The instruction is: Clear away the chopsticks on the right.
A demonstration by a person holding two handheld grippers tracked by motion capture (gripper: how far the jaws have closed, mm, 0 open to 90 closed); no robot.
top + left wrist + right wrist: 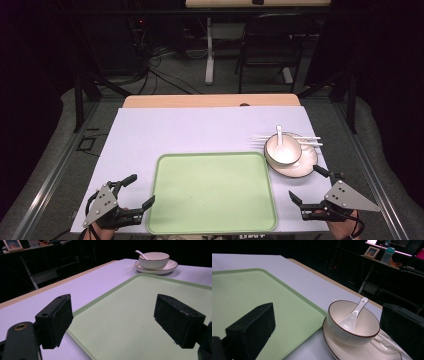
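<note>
A pale green tray lies empty at the front middle of the table. To its right, a white bowl with a white spoon in it stands on a white plate. White chopsticks lie just behind the bowl. My left gripper is open at the tray's left edge, holding nothing. My right gripper is open at the tray's right, close to the plate, with nothing held.
A lilac sheet covers the wooden table. A black chair and a table leg stand beyond the far edge, with cables on the floor. Shelves with small items sit in the dark background.
</note>
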